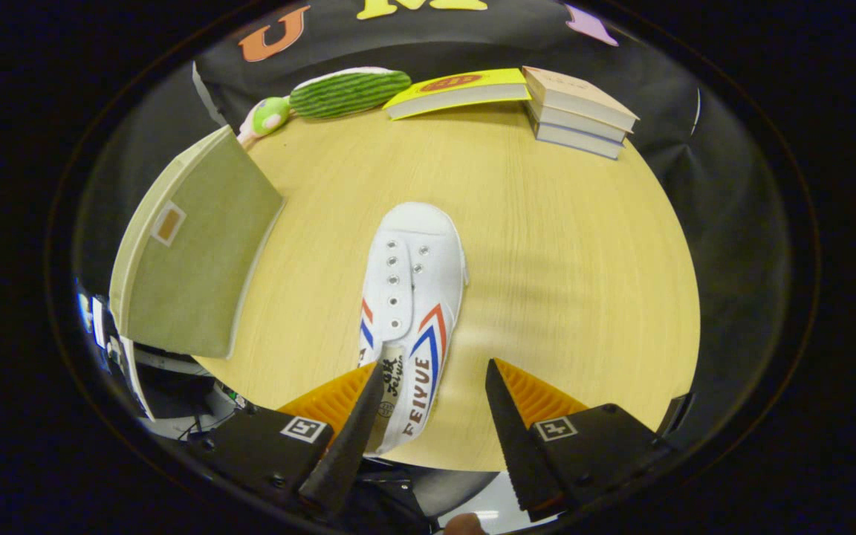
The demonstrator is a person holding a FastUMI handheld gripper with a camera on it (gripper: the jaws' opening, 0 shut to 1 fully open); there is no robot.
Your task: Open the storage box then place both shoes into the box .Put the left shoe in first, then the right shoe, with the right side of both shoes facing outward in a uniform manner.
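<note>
Overhead, gripper (428,394) spread wide, holding nothing; white canvas shoe (409,312) lies between fingers, closed olive fabric storage box (190,253) beside shoe. Risk: off-centre closure twists shoe.

1. White canvas shoe (413,297), red and blue side stripes, no laces; flat on its sole, toe pointing away.
2. Olive storage box (194,249), lid closed, left of shoe, apart.
</note>
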